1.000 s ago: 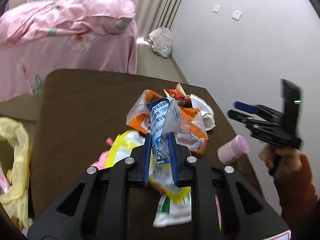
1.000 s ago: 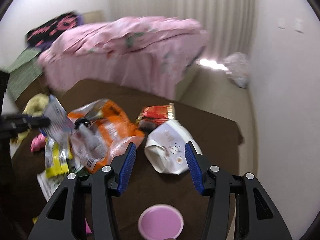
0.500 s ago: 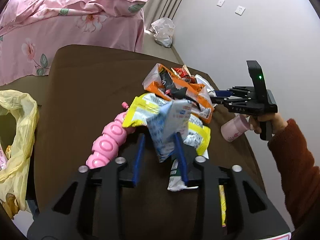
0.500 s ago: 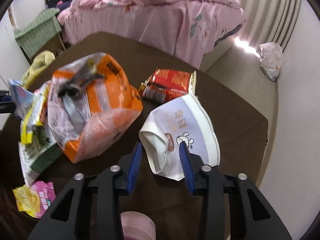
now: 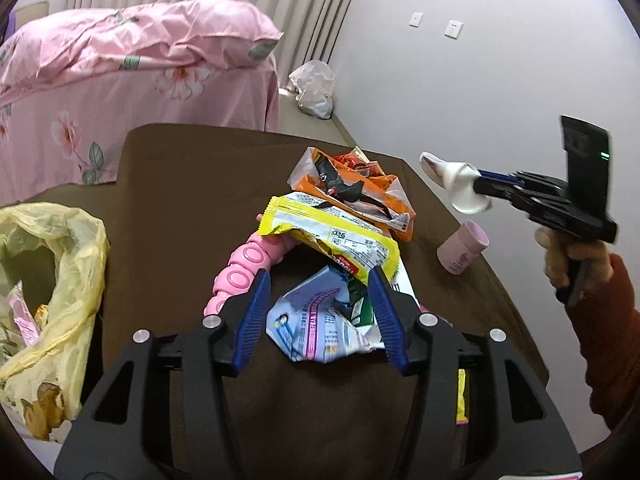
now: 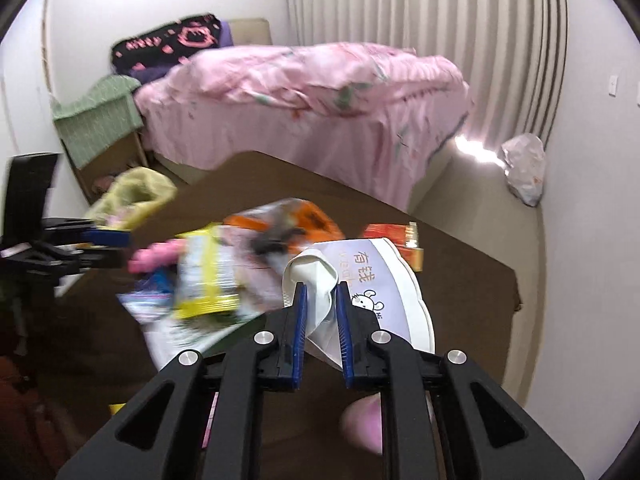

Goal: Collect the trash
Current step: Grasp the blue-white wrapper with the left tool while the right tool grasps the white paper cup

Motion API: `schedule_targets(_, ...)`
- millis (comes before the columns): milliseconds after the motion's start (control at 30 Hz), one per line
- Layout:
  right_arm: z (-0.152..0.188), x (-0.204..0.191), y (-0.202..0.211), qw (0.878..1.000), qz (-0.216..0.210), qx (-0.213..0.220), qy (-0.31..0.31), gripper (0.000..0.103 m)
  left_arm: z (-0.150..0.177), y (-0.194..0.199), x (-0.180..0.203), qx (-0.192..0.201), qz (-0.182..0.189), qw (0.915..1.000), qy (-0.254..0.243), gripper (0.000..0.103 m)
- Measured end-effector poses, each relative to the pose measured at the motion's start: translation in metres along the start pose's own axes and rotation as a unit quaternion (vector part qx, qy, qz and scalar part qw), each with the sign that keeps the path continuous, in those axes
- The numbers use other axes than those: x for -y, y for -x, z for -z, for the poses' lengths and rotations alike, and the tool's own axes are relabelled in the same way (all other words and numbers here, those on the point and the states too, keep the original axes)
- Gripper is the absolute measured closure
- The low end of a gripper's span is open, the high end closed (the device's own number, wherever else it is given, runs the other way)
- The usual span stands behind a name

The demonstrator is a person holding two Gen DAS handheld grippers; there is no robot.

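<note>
My left gripper (image 5: pixel 318 280) is open, its blue fingers either side of a crumpled blue-and-white wrapper (image 5: pixel 320 328) lying on the brown table (image 5: pixel 184 192). Behind it lie a yellow wrapper (image 5: pixel 332 236), an orange bag (image 5: pixel 352 188) and a pink plastic ring strip (image 5: pixel 244 268). My right gripper (image 6: pixel 321 292) is shut on a crushed white paper bowl (image 6: pixel 380 280) and holds it above the table; it also shows in the left wrist view (image 5: pixel 460 184). A yellow trash bag (image 5: pixel 52 280) hangs open at the table's left edge.
A pink cup (image 5: pixel 462 248) lies on its side near the table's right edge. A red snack packet (image 6: pixel 404 236) lies behind the bowl. A bed with pink bedding (image 5: pixel 132 80) stands beyond the table. A white plastic bag (image 5: pixel 314 88) sits on the floor by the wall.
My left gripper has opened and let the blue-and-white wrapper drop onto the table. My right gripper has shut on the white paper bowl and lifted it.
</note>
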State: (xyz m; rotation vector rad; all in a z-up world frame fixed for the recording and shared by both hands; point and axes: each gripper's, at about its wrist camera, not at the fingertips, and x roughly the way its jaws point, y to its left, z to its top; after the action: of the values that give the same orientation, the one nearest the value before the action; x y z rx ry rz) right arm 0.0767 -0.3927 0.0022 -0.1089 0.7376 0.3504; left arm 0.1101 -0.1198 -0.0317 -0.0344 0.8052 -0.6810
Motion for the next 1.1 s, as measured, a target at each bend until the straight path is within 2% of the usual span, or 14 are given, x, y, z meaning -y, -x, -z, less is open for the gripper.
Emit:
schedule_targets(67, 0.012, -0.018, 0.008, 1.000, -0.008, 0.001, 0.001, 0.088, 0.003, 0.002, 0.003, 0.000, -0.004, 1.0000, -0.007, 0.054)
schedule_targets(200, 0.047, -0.046, 0.016, 1.000, -0.017, -0.013, -0.005, 0.088, 0.010, -0.008, 0.005, -0.015, -0.013, 0.9998, 0.010, 0.053)
schedule_targets(367, 0.079, -0.062, 0.015, 0.999, -0.009, -0.032, -0.021, 0.088, 0.027, -0.038, 0.011, -0.060, -0.067, 0.9957, 0.019, 0.053)
schedule_targets(433, 0.091, -0.068, 0.018, 0.999, -0.011, -0.033, -0.024, 0.088, 0.033, -0.043, 0.011, -0.074, -0.072, 0.9943, 0.029, 0.054)
schedule_targets(467, 0.094, -0.070, 0.019, 0.999, -0.012, -0.032, -0.025, 0.088, 0.036, -0.044, 0.011, -0.077, -0.070, 0.9940, 0.033, 0.060)
schedule_targets(567, 0.105, -0.073, 0.025, 0.999, -0.010, -0.028, -0.032, 0.088, 0.040, -0.041, 0.008, -0.080, -0.067, 0.9937, 0.040, 0.084)
schedule_targets(600, 0.107, -0.072, 0.026, 0.999, -0.011, -0.028, -0.035, 0.088, 0.040, -0.040, 0.007, -0.081, -0.064, 0.9938, 0.043, 0.089)
schedule_targets(700, 0.112, -0.071, 0.029, 0.998, -0.015, -0.024, -0.050, 0.088, 0.041, -0.034, 0.006, -0.081, -0.056, 0.9940, 0.048, 0.092)
schedule_targets(867, 0.120, -0.074, 0.032, 0.998, -0.011, -0.019, -0.060, 0.088, 0.049, -0.019, 0.015, -0.086, -0.035, 0.9953, 0.028, 0.091)
schedule_targets(933, 0.123, -0.076, 0.033, 0.998, -0.005, -0.017, -0.060, 0.088, 0.051, -0.011, 0.018, -0.073, -0.022, 0.9968, 0.024, 0.082)
schedule_targets(967, 0.124, -0.076, 0.032, 0.998, -0.003, -0.016, -0.061, 0.088, 0.050, -0.009, 0.018, -0.067, -0.020, 0.9972, 0.025, 0.068)
schedule_targets(1000, 0.125, -0.076, 0.032, 0.998, -0.001, -0.015, -0.064, 0.088, 0.050, -0.006, 0.017, -0.058, -0.022, 0.9976, 0.031, 0.058)
schedule_targets(1100, 0.129, -0.075, 0.031, 0.997, -0.002, -0.012, -0.076, 0.088, 0.042, 0.002, 0.014, -0.023, -0.027, 0.9984, 0.044, 0.055)
